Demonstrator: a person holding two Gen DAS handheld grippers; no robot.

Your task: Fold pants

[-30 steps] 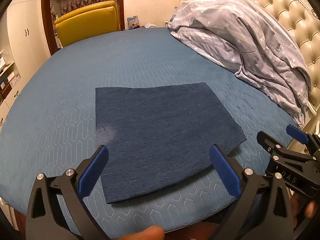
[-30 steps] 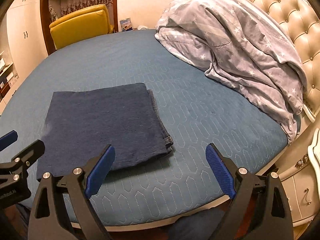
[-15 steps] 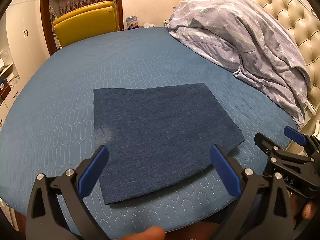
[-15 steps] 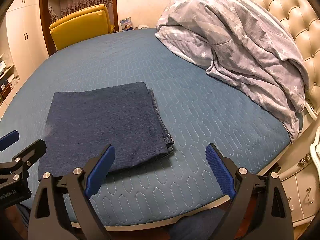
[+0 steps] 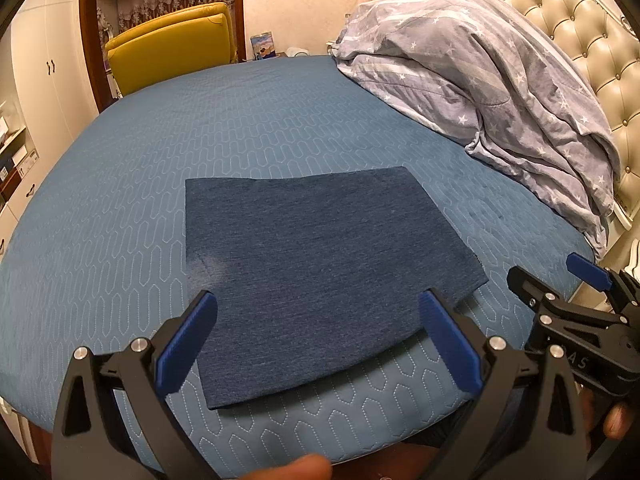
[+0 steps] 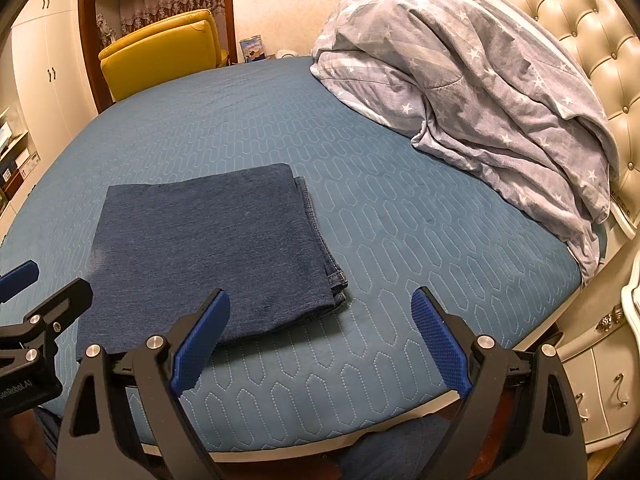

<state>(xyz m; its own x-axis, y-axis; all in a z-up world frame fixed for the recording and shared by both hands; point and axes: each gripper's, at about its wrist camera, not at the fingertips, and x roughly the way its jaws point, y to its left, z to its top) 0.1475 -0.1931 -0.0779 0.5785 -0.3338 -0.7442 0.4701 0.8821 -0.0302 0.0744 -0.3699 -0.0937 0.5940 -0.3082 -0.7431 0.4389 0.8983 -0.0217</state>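
Observation:
Dark blue denim pants [image 5: 320, 268] lie folded into a flat rectangle on the blue quilted bed [image 5: 120, 208], near its front edge. They also show in the right wrist view [image 6: 208, 248], with stacked hems at the right side. My left gripper [image 5: 316, 336] is open and empty, held just above the pants' near edge. My right gripper [image 6: 320, 340] is open and empty, over the bed cover to the right of the pants. Each gripper shows at the edge of the other's view.
A crumpled grey star-print duvet [image 5: 480, 92] lies at the back right against a tufted cream headboard [image 5: 580, 40]. A yellow armchair [image 5: 172, 44] stands beyond the bed. White wardrobes [image 5: 40, 60] are at left. A cream nightstand [image 6: 600, 380] stands at right.
Both grippers have drawn back slightly from the bed; the folded pants lie unmoved. Both stay open.

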